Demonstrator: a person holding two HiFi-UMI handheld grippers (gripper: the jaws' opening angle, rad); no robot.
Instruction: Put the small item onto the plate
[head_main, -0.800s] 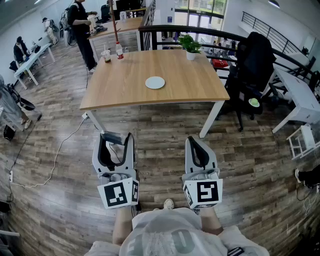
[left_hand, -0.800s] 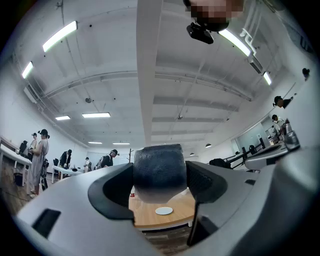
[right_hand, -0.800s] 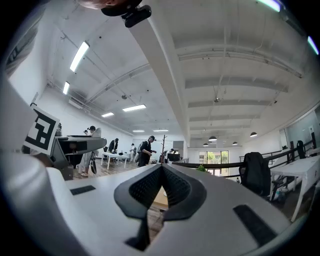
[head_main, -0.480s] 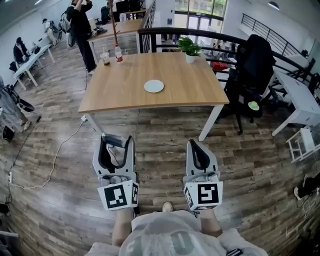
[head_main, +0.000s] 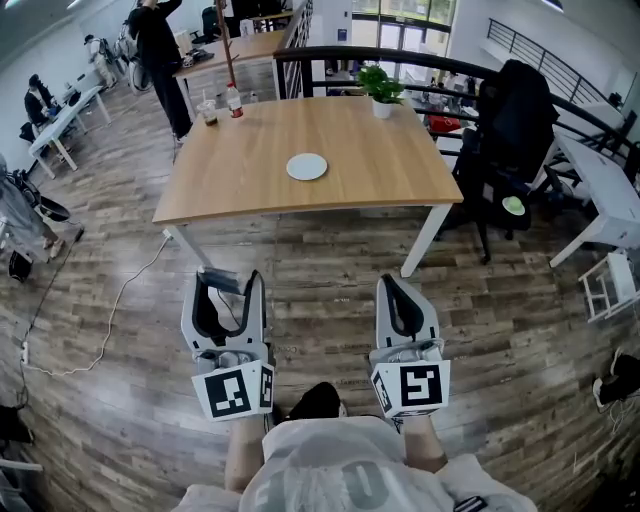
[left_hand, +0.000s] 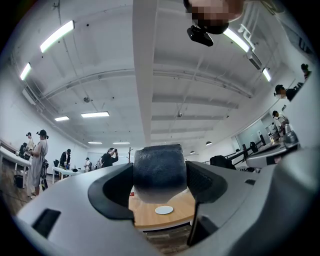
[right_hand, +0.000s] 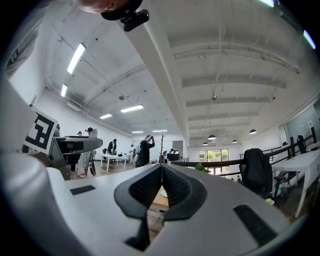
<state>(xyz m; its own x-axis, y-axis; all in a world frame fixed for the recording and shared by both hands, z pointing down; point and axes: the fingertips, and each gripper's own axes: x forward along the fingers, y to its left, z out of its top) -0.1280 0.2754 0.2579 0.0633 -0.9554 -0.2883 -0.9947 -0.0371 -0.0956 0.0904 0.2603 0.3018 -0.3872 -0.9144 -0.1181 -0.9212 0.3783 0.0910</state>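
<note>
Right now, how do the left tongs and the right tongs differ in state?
The left tongs stand wide apart; the right tongs are pressed together. The left tongs clamp a dark, rounded, textured item; the right tongs hold nothing. Both are grey and black and hang short of the light wooden table bearing the small white round plate.

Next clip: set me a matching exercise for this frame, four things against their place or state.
Things
1. left hand-held gripper
2. right hand-held gripper
3. white plate
4. potted plant

Place or state
A. at the far edge of the table
B. jaws together, nothing between them
C. closed on a dark small item
D. bare, near the middle of the table

Pairs: 1-C, 2-B, 3-D, 4-A
</note>
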